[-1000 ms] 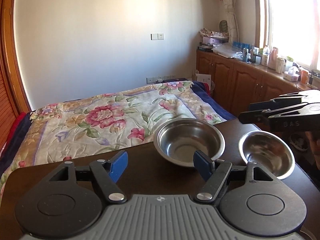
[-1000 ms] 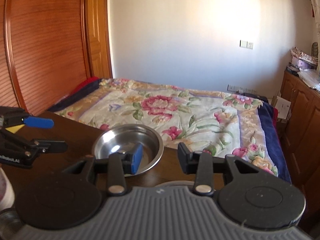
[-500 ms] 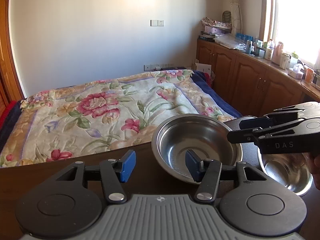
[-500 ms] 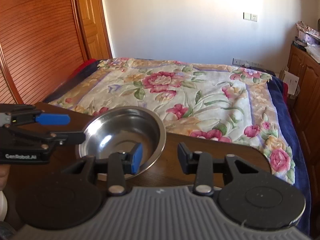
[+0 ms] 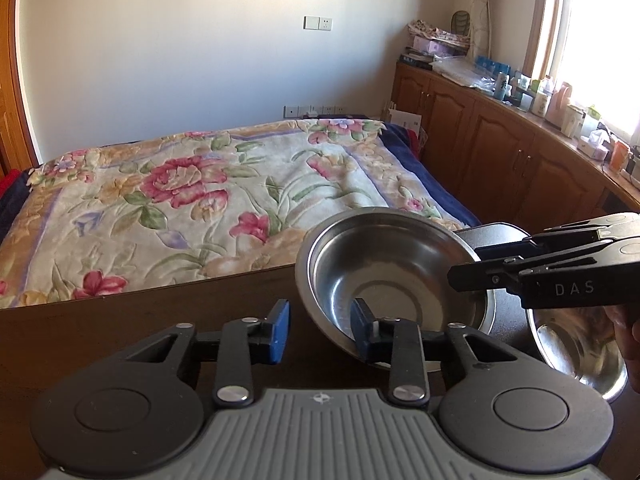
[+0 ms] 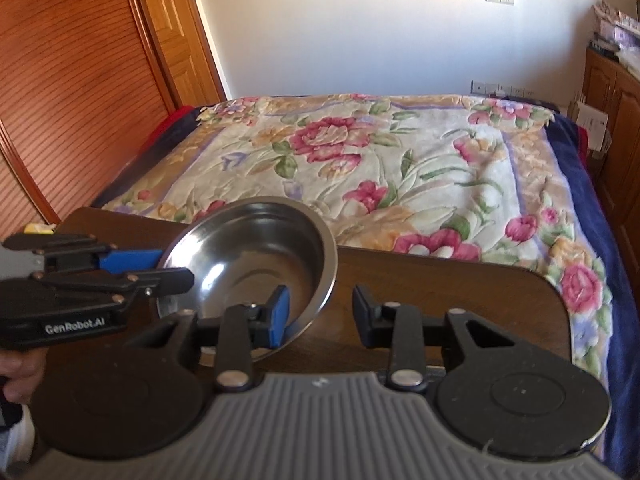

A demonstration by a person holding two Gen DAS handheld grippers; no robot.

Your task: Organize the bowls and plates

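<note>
Two hand-held grippers are closing in on a steel bowl [image 5: 394, 280] sitting tilted on the dark table [image 5: 120, 320]. Left gripper [image 5: 320, 332] and right gripper [image 6: 320, 316] are both standing apart, straddling its rim; a smaller bowl [image 5: 576, 356] is waiting alongside. Pinching squarely should be preventing slips while nesting.

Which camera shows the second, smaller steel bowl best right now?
The left wrist view: the smaller bowl sits at its lower right edge on the table, partly hidden by the right gripper. The right wrist view shows only the larger bowl.
</note>
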